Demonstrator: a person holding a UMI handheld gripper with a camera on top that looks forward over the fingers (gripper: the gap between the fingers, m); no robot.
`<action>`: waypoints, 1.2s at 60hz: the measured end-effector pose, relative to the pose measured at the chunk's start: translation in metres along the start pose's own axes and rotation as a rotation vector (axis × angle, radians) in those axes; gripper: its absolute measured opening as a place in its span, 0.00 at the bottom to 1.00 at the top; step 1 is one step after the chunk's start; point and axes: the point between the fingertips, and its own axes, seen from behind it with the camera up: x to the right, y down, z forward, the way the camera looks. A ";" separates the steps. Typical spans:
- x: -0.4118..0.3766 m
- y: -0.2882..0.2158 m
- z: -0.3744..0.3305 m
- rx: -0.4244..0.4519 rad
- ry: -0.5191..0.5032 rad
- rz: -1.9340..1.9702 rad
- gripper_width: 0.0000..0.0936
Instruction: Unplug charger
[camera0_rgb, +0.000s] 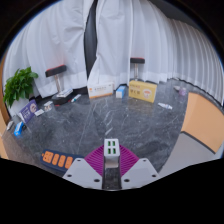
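A small white charger block (112, 149) with dark slots on its upper face sits between my two fingers. My gripper (112, 160) is shut on it, and the magenta pads (97, 161) press on both of its sides. The charger stands out over the dark marble table (110, 120). No socket or power strip shows around it, and its lower part is hidden between the fingers.
An orange object (57, 159) lies on the table just left of the fingers. Boxes and small items (142, 93) line the far edge before white curtains. A green plant (18, 84) stands at the far left. An orange-brown surface (205, 122) lies to the right.
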 end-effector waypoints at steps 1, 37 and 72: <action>0.001 0.005 0.003 -0.013 -0.006 0.005 0.19; 0.056 -0.003 -0.029 -0.018 0.021 -0.076 0.91; -0.047 0.030 -0.337 0.089 0.102 -0.105 0.91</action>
